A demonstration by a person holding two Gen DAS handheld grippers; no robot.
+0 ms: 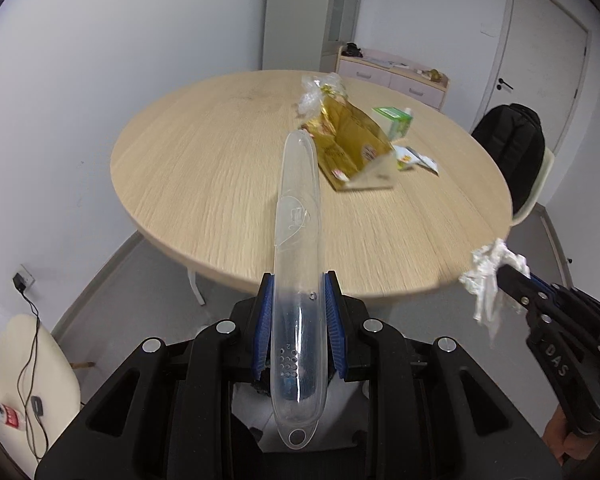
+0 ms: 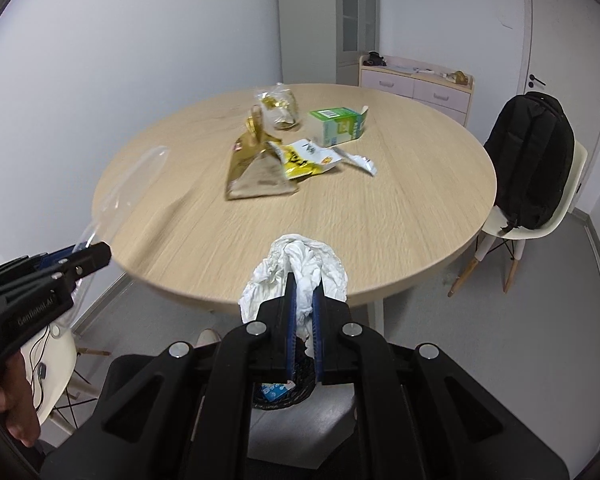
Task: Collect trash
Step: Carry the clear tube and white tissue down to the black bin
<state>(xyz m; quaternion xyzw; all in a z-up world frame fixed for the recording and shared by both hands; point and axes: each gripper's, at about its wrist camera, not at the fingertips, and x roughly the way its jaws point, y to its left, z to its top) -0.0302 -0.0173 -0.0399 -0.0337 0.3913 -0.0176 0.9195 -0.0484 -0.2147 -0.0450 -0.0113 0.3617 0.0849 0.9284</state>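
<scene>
Left wrist view: looks forward and down along the left gripper (image 1: 298, 284) from off the near edge of the round table (image 1: 220, 168).
Right wrist view: same heading, along the right gripper (image 2: 305, 292), stationed to the right.
Nearness: both close to the table edge.
Shared ground: tabletop, gold bag (image 1: 348, 140), green carton (image 2: 338, 125), backpack (image 2: 530, 160); each view catches the other gripper.

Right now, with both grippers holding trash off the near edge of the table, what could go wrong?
The left gripper clamps the long clear plastic case near one end, so most of it sticks out; it might pivot or clip the table.

The right gripper pinches only a fold of the crumpled tissue; the loose rest could tear or slip free.

The trash bin below shows only partly between the right fingers, so a drop could miss.
</scene>
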